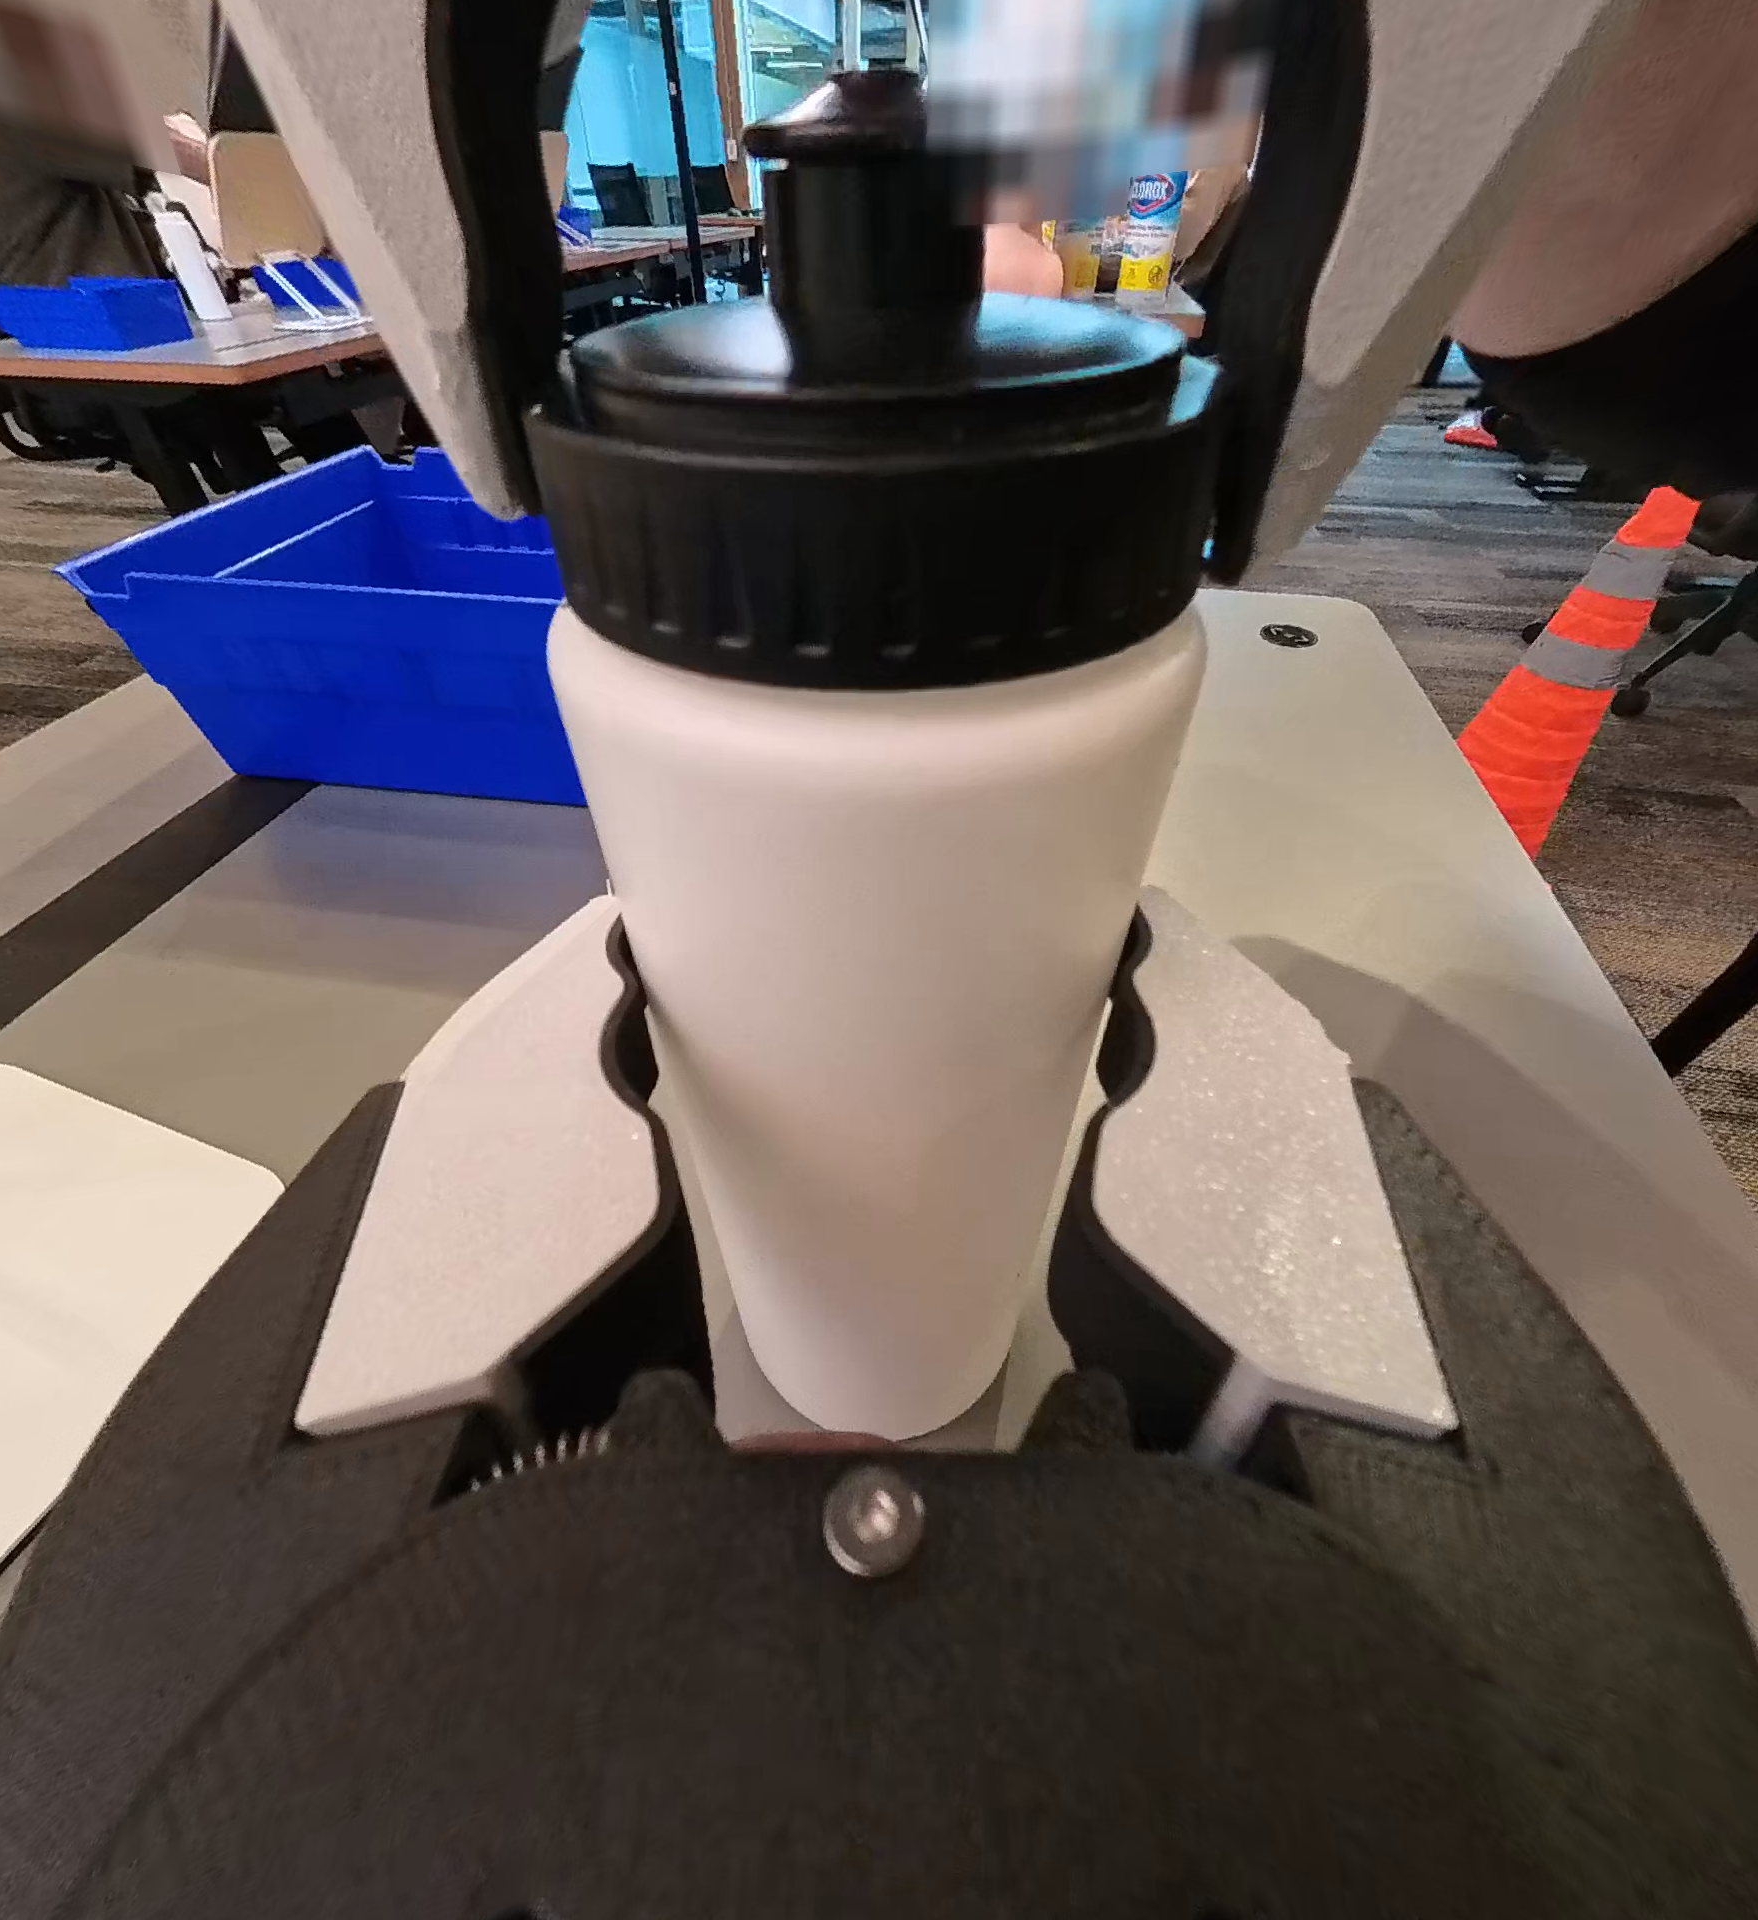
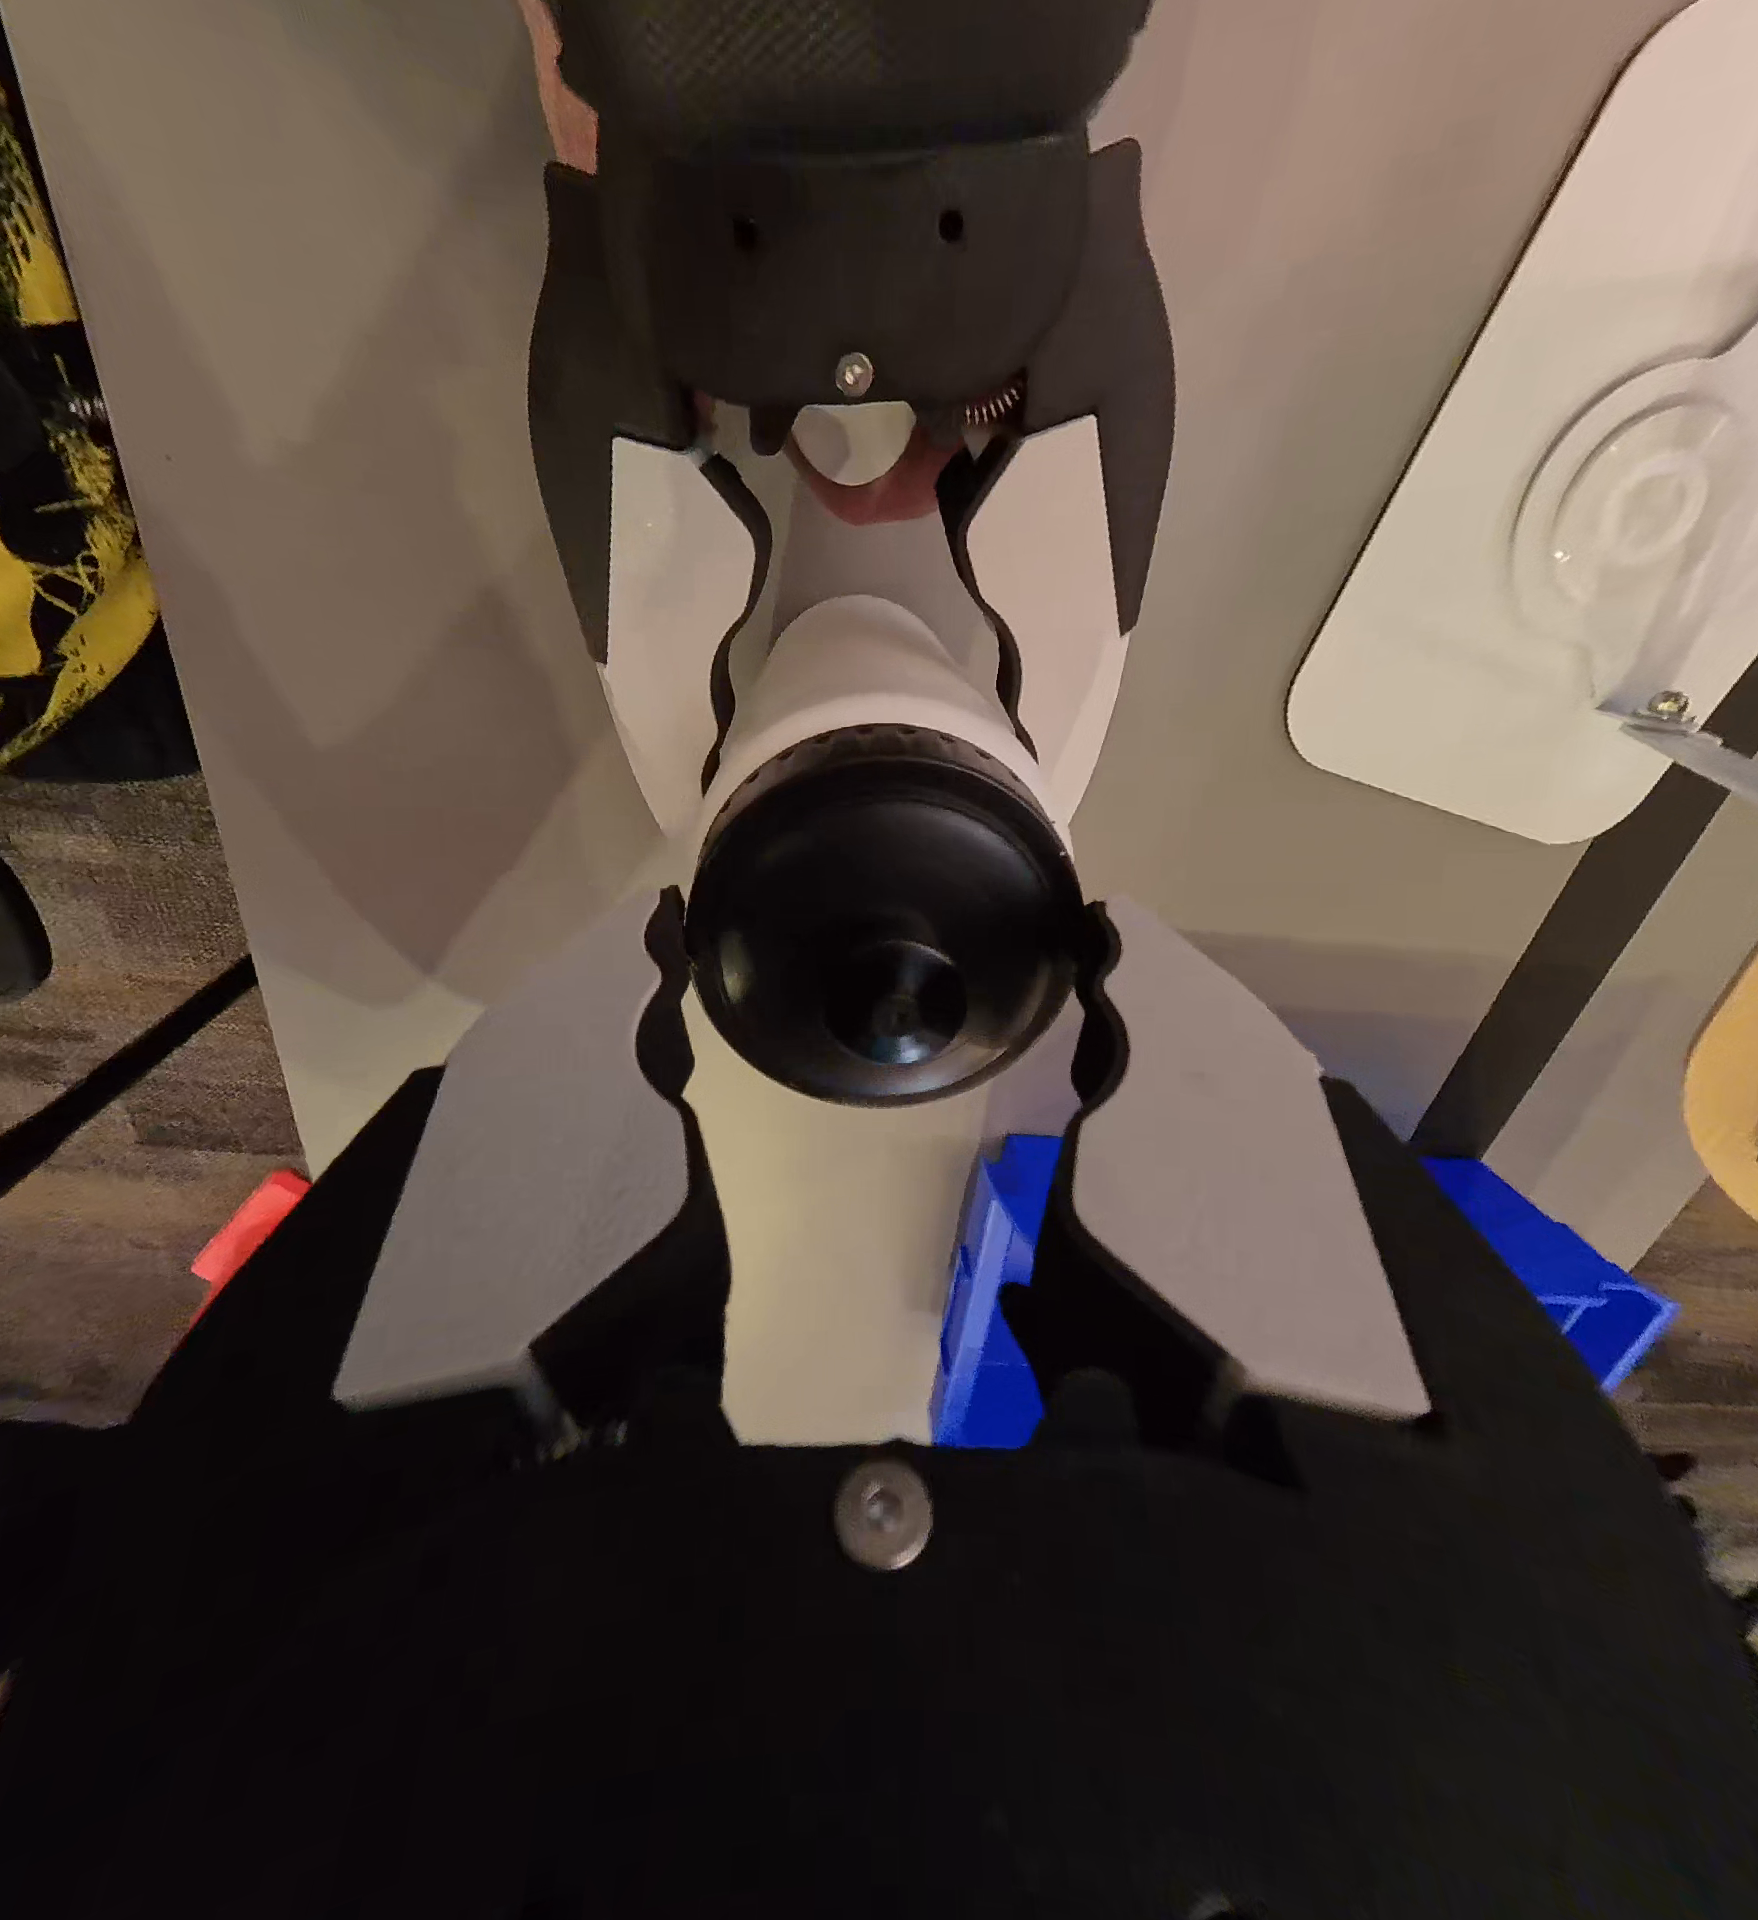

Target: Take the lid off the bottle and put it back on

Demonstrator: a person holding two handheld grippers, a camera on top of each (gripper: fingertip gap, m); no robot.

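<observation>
With the left tongs [image 1: 875, 997] clamping the white bottle [image 1: 885, 997] upright on the worktop [image 1: 1301, 790], the right tongs [image 2: 880, 992] pinch its black ribbed lid [image 2: 880, 935], seated, likely needing a twist next.

one bottle [image 1: 875, 997], one lid [image 1: 875, 540], two blue bins [image 1: 335, 665]

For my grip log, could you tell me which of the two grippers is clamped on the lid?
The right gripper, gripping the black lid from above; the left gripper holds the white bottle body.
</observation>
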